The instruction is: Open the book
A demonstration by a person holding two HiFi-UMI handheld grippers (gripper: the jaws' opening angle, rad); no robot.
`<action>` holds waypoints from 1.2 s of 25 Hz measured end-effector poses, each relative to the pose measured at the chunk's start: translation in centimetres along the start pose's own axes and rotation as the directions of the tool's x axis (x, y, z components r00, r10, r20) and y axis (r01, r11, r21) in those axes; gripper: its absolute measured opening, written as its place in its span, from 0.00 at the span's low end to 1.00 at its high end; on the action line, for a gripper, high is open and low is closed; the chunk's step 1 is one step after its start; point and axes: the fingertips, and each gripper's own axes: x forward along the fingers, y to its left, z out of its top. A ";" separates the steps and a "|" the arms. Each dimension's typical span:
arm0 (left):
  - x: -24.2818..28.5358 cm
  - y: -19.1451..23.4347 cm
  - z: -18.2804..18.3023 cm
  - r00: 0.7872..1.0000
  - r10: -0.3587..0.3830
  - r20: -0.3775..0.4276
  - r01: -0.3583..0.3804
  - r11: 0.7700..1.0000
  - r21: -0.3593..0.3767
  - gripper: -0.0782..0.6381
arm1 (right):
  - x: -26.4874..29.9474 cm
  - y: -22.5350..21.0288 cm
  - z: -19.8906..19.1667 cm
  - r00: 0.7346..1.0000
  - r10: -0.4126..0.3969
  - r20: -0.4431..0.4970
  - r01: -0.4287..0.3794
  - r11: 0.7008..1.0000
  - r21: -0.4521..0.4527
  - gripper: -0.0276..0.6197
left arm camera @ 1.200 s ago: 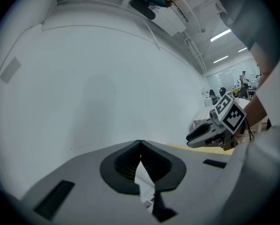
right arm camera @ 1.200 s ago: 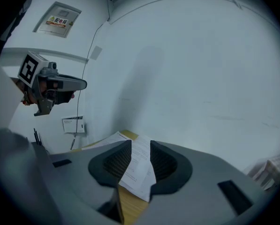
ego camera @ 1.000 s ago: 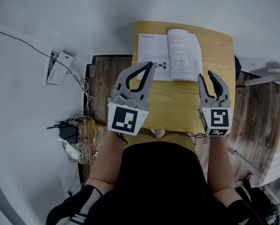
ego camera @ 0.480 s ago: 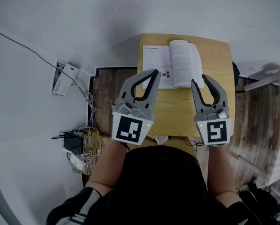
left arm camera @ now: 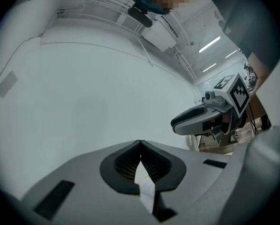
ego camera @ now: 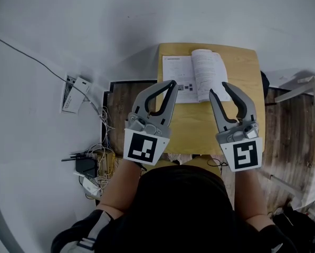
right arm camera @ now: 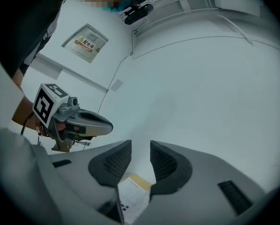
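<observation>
Starting at the left, a white box (ego camera: 73, 93) with a cable sits against the pale wall. Below it a tangle of wires (ego camera: 94, 159) lies by the strip of wooden floor (ego camera: 123, 101) next to the left edge of the surface (ego camera: 244, 94).

The left gripper (ego camera: 171, 84) is held up in the air over the near left part of the surface. Its jaws are closed tip to tip with nothing between them; its own view shows only a thin slit between the ribbed pads.

The book (ego camera: 195, 79) lies open along the far edge of the surface, nearer the far left corner than the far right one. Its printed pages face up, and the right-hand page bulges a little by the spine. Neither gripper touches it.

The right gripper (ego camera: 219, 89) hangs over the near right part of the surface, level with the left one and well apart from it. Its jaws stand apart and empty; in its own view the gap between them frames the wall and, lower down, a bit of the open book. The person's dark top (ego camera: 178, 204) fills the bottom of the head view, and pale furniture (ego camera: 313, 141) stands past the right edge.
</observation>
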 end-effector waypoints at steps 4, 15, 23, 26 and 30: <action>0.0 0.4 0.4 1.000 -0.008 0.006 0.008 1.000 0.005 0.12 | 0.1 0.0 1.4 1.000 0.001 0.028 -0.001 1.000 -0.016 0.25; -0.1 0.8 2.9 0.997 -0.050 0.051 0.048 0.998 0.045 0.12 | -0.2 1.0 4.5 0.993 0.027 0.111 -0.020 0.998 -0.063 0.18; 0.1 0.7 4.0 0.995 -0.069 0.076 0.067 0.997 0.029 0.12 | -0.4 0.9 4.8 0.994 0.014 0.107 -0.007 0.998 -0.066 0.09; 0.1 0.4 4.4 0.993 -0.079 0.089 0.077 0.997 0.030 0.12 | -0.4 0.8 5.1 0.993 0.019 0.119 -0.012 0.998 -0.060 0.09; 0.3 -0.1 4.3 0.992 -0.087 0.092 0.088 0.996 -0.003 0.12 | 0.0 0.6 4.4 0.997 -0.003 0.082 0.009 0.997 -0.070 0.09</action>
